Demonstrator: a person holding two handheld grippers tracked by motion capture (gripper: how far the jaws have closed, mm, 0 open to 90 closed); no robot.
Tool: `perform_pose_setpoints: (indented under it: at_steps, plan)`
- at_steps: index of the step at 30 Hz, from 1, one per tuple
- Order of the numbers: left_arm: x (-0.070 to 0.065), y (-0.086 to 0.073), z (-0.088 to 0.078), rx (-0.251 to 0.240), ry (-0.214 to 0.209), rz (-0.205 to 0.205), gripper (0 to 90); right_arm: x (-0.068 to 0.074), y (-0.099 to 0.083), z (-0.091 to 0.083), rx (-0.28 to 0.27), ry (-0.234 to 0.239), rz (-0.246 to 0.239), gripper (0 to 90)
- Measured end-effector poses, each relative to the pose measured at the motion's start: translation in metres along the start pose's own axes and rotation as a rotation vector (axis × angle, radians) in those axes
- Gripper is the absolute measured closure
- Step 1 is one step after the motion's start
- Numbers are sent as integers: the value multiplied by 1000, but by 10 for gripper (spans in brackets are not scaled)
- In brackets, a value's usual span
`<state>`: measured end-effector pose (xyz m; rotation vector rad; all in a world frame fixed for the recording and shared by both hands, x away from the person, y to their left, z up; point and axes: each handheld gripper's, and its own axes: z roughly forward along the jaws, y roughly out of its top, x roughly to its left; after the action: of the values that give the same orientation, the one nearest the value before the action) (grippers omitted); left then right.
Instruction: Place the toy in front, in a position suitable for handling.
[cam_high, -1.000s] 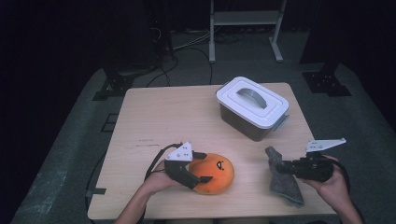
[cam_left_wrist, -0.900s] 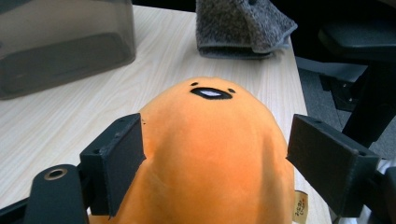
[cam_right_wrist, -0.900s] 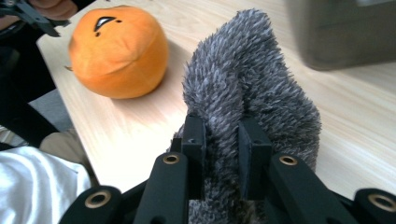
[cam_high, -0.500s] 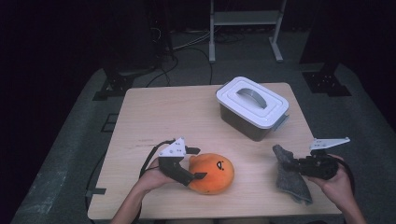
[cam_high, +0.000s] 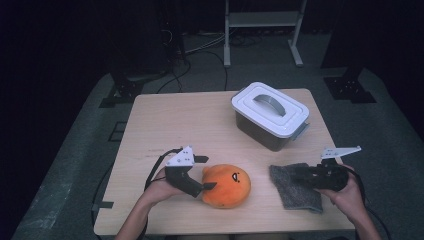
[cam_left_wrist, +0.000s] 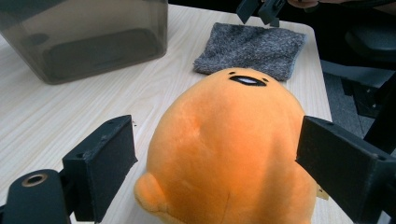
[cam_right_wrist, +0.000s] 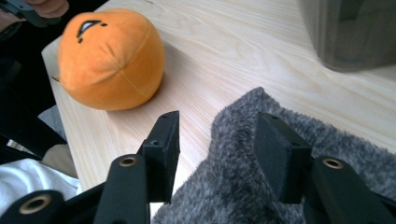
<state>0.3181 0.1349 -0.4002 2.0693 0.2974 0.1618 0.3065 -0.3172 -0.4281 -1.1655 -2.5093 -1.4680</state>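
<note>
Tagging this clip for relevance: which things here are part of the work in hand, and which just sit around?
In hand:
orange plush toy, between the open left tongs
grey fuzzy cloth, lying flat, an edge between the right tongs, which have just been opening

Lying about:
grey lidded storage box
white metal stand behind the table

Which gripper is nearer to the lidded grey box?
Right. The right gripper sits over the grey cloth just in front of the box; the left gripper straddles the orange plush, farther off.

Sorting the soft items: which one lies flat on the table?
The grey cloth, spread flat near the right gripper; the orange plush toy is round and bulging.
</note>
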Motion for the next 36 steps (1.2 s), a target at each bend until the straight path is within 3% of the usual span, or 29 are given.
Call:
perform_pose_setpoints:
  at_steps: [14,20,31,36]
  plan:
    - [3,-6,-16,-10,48,-31,94,3,23,0,-68,48,-31,388]
    - [3,-20,-27,-15,82,-72,91,7,40,5,-52,68,-70,386]
    - [-6,-41,-46,9,127,-105,69,15,71,12,-37,91,-124,362]
    - [-4,-46,-56,-24,149,-117,69,19,83,15,-36,100,-141,362]
